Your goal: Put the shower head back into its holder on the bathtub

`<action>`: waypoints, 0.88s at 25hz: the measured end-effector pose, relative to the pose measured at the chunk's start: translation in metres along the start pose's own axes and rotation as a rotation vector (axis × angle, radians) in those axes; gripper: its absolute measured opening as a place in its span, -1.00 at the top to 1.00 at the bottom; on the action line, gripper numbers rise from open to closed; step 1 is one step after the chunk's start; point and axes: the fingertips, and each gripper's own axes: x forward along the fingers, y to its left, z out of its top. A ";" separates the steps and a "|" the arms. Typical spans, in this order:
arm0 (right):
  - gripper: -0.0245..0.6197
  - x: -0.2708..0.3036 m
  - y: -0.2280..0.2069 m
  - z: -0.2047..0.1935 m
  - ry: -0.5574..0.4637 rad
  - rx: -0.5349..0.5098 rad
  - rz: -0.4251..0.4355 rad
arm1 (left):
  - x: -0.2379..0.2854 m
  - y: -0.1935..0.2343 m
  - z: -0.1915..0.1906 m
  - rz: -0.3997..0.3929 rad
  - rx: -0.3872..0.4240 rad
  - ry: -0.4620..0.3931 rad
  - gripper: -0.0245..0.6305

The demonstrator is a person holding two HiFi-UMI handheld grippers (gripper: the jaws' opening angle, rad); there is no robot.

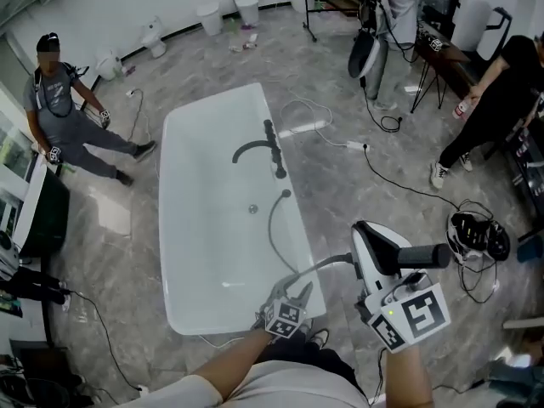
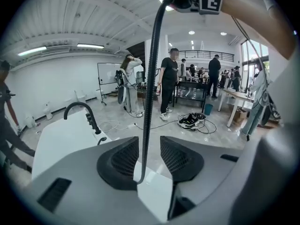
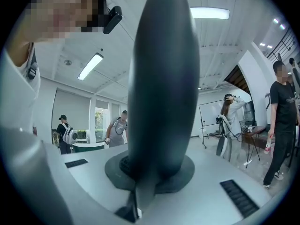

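The white bathtub [image 1: 195, 143] lies in the middle of the head view, with a black faucet [image 1: 259, 147] on its right rim. A dark hose [image 1: 274, 228] leaves that rim and loops toward me. My left gripper [image 1: 297, 291] is over the tub's near right corner. Its jaws are open, with the hose [image 2: 151, 78] passing between the pads [image 2: 123, 157] and a gap on each side. My right gripper [image 1: 384, 257] is to the right of the tub over the floor, shut on the black shower head [image 1: 422, 256]. The shower head [image 3: 161, 88] fills the right gripper view.
Cables [image 1: 399, 181] and a pair of shoes [image 1: 478, 235] lie on the marble floor right of the tub. One person [image 1: 68, 109] sits on the floor at the left and others stand at the back right. White buckets [image 1: 210, 15] line the far wall.
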 end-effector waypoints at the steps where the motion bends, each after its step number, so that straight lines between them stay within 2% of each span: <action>1: 0.80 0.006 0.001 0.003 0.003 -0.013 0.006 | 0.006 0.005 -0.004 0.003 -0.008 0.008 0.53; 5: 0.80 0.021 0.007 0.012 0.005 -0.037 0.021 | 0.026 0.023 -0.026 0.013 -0.036 0.050 0.47; 11: 0.80 0.030 0.004 0.003 0.028 -0.032 0.063 | 0.067 0.046 -0.055 0.058 -0.044 0.116 0.44; 17: 0.80 0.048 -0.015 -0.003 0.047 -0.019 0.124 | 0.101 0.053 -0.059 0.093 -0.066 0.139 0.44; 22: 0.80 0.056 -0.029 0.002 0.047 -0.025 0.142 | 0.114 0.060 -0.058 0.114 -0.088 0.150 0.63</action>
